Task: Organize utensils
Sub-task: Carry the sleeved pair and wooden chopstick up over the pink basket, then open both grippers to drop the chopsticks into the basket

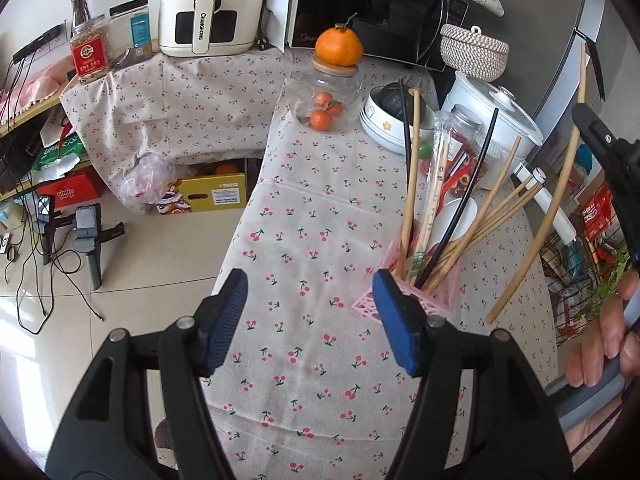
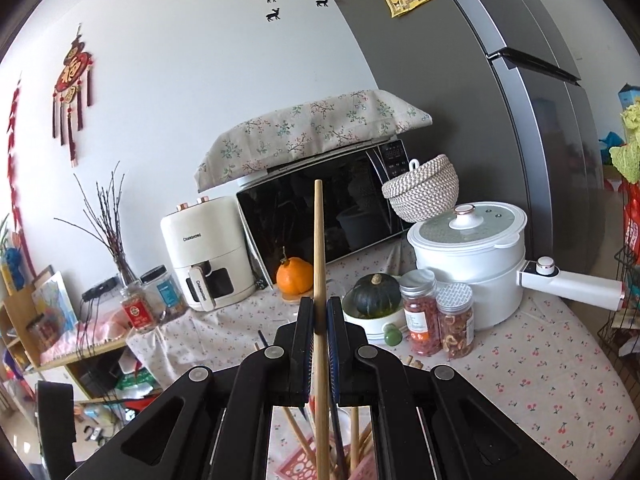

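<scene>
A pink perforated holder (image 1: 440,294) stands on the cherry-print tablecloth (image 1: 312,220), with several wooden and black chopsticks (image 1: 409,208) leaning in it. My left gripper (image 1: 310,280) hangs open over bare cloth just left of the holder, with nothing between its blue pads. My right gripper (image 2: 320,308) is shut on one wooden chopstick (image 2: 319,240), which it holds upright. In the left wrist view that chopstick (image 1: 560,188) slants above and to the right of the holder, gripped by the right gripper (image 1: 592,128). The holder (image 2: 296,468) shows below the right jaws.
Behind the holder stand spice jars (image 2: 420,312), stacked bowls with a dark squash (image 2: 376,292), a white pot (image 2: 468,256) with a long handle, and a glass jar of oranges (image 1: 326,100). A microwave (image 2: 320,216) and an air fryer (image 1: 208,8) line the back. A hand (image 1: 600,352) grips the right tool.
</scene>
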Motion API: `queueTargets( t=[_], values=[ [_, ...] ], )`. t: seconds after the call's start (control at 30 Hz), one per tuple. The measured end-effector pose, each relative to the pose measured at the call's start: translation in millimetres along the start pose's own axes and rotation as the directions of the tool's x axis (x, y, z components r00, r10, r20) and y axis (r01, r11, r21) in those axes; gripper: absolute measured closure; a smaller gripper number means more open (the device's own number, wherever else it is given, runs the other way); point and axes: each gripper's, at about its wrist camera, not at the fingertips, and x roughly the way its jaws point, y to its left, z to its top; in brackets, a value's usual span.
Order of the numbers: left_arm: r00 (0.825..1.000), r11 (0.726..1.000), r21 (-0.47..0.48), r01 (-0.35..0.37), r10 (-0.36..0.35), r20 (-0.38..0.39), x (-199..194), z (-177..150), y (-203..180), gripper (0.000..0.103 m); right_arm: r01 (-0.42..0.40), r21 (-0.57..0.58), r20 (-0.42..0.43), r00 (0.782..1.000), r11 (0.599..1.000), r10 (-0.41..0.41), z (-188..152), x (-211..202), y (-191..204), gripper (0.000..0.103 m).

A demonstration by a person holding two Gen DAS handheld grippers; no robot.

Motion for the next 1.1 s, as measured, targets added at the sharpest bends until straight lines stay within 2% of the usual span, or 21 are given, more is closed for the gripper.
queueTargets(
  t=[0.17, 0.4, 0.5, 0.63, 0.83, 0.9, 0.93, 1.03, 1.1],
  values=[
    [0.998, 0.999, 0.011, 0.032, -0.031, -0.049, -1.5, -1.9, 3.6, 0.028, 0.029, -0.02, 0.075, 0.997, 0.999, -0.027, -12.4, 16.5, 4.8, 0.096],
    [0.997, 0.998, 0.019, 0.057, -0.056, -0.062, -5.2, -1.5, 4.9, 0.024, 0.09, -0.026, 0.119, 0.989, 0.996, -0.086, -35.6, 29.8, 8.4, 0.096],
    [0.997, 0.999, 0.021, 0.049, -0.047, -0.068, -3.5, -2.4, 5.1, 0.024, 0.106, -0.025, 0.117, 0.988, 0.994, -0.103, -46.5, 31.4, 8.0, 0.096],
    [0.997, 0.999, 0.03, 0.037, -0.035, -0.075, -1.1, -3.0, 2.7, 0.024, 0.092, -0.007, 0.052, 0.994, 0.996, -0.092, -56.2, 31.9, 2.8, 0.094],
    [0.999, 0.996, 0.087, 0.023, -0.021, -0.027, -13.3, -7.9, -10.6, 0.018, 0.063, -0.028, 0.014, 0.998, 0.998, -0.063, -35.3, 6.6, 1.5, 0.074],
    [1.0, 0.994, 0.106, 0.015, -0.015, -0.009, -17.7, -10.4, -15.7, 0.015, 0.064, -0.026, -0.001, 0.998, 0.998, -0.064, -26.2, -5.9, -1.9, 0.063],
    [1.0, 0.993, 0.116, 0.007, -0.007, 0.001, -19.8, -12.1, -18.4, 0.014, 0.065, -0.025, -0.01, 0.998, 0.998, -0.066, -22.1, -12.0, -4.3, 0.061],
    [0.999, 0.989, 0.147, -0.024, 0.02, 0.032, -28.2, -18.4, -27.7, 0.01, 0.103, -0.037, -0.045, 0.993, 0.994, -0.105, -12.2, -31.1, -13.2, 0.055],
    [0.999, 0.986, 0.168, -0.024, 0.016, 0.047, -34.6, -22.4, -34.1, 0.007, 0.139, -0.04, -0.083, 0.986, 0.989, -0.142, -8.2, -44.7, -21.8, 0.047]
  ],
)
